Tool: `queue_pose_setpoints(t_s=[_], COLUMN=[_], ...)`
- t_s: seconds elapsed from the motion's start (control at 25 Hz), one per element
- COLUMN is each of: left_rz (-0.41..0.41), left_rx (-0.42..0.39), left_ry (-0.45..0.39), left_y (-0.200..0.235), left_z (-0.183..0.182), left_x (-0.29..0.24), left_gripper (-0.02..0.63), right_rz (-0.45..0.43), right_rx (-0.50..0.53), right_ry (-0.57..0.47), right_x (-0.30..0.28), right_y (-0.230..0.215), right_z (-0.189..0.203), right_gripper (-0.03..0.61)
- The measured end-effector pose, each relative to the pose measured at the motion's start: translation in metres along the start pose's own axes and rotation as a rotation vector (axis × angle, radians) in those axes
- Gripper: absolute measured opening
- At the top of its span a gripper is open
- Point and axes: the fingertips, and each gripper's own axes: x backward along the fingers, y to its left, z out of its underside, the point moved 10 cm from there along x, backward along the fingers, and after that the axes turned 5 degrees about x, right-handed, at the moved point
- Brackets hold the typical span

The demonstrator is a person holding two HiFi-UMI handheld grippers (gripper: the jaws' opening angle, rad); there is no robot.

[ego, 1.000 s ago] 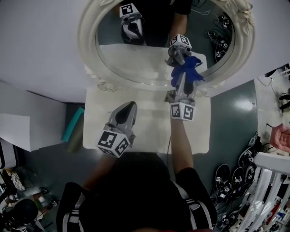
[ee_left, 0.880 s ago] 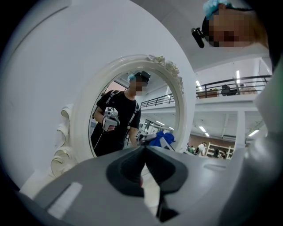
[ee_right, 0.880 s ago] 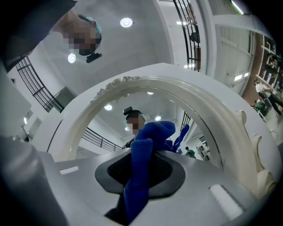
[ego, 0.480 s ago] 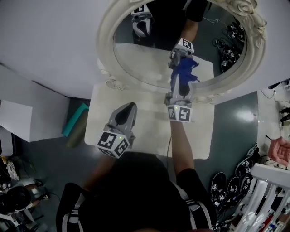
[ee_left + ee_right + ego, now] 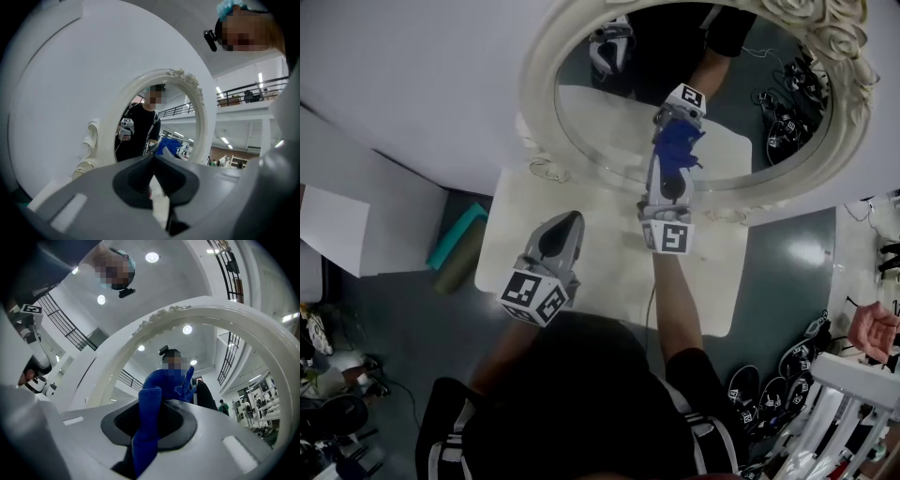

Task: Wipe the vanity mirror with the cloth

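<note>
The oval vanity mirror (image 5: 609,112) in its ornate white frame (image 5: 542,94) leans at the back of a white table (image 5: 609,281). My right gripper (image 5: 672,157) is shut on a blue cloth (image 5: 680,141), whose bunched end touches the lower part of the glass; its reflection shows just above. In the right gripper view the cloth (image 5: 157,387) hangs out between the shut jaws of the right gripper (image 5: 151,414), under the mirror frame (image 5: 154,329). My left gripper (image 5: 567,217) hovers over the table, short of the mirror, shut with nothing in it. The left gripper (image 5: 153,159) faces the mirror (image 5: 159,122).
A white wall (image 5: 412,75) stands behind the mirror. A teal roll (image 5: 455,248) lies on the floor left of the table. Shoes (image 5: 787,375) and a white rack (image 5: 853,403) stand at the right, where another person's hand (image 5: 874,330) shows.
The head view has swung, so the mirror sits farther right in frame. My right gripper has kept the cloth at the lower glass, edging slightly left. The left gripper has stayed put.
</note>
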Motion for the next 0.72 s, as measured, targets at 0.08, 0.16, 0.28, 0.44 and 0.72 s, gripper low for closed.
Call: queue_pose_setpoints(t_s=[0.08, 0.16, 0.28, 0.44, 0.72], left_rz=[-0.01, -0.02, -0.037, -0.054, -0.1], left_rx=[0.004, 0.01, 0.016, 0.02, 0.048], left_ry=[-0.005, -0.008, -0.014, -0.028, -0.049], left_y=[0.002, 0.005, 0.01, 0.016, 0.03], left_z=[-0.001, -0.002, -0.003, -0.006, -0.006], left_x=[0.003, 0.006, 0.009, 0.013, 0.023], left_gripper=[0.012, 0.012, 0.012, 0.012, 0.012], right_rz=[-0.026, -0.045, -0.098, -0.159, -0.21], right_rx=[0.006, 0.008, 0.017, 0.068, 0.088], right_ry=[0.004, 0.009, 0.006, 0.006, 0.029], right_x=[-0.003, -0.006, -0.013, -0.025, -0.033], right_y=[0.008, 0.015, 0.028, 0.046, 0.063], right_z=[0.001, 0.002, 0.003, 0.008, 0.017], right_gripper=[0.071, 0.071, 0.069, 0.069, 0.067])
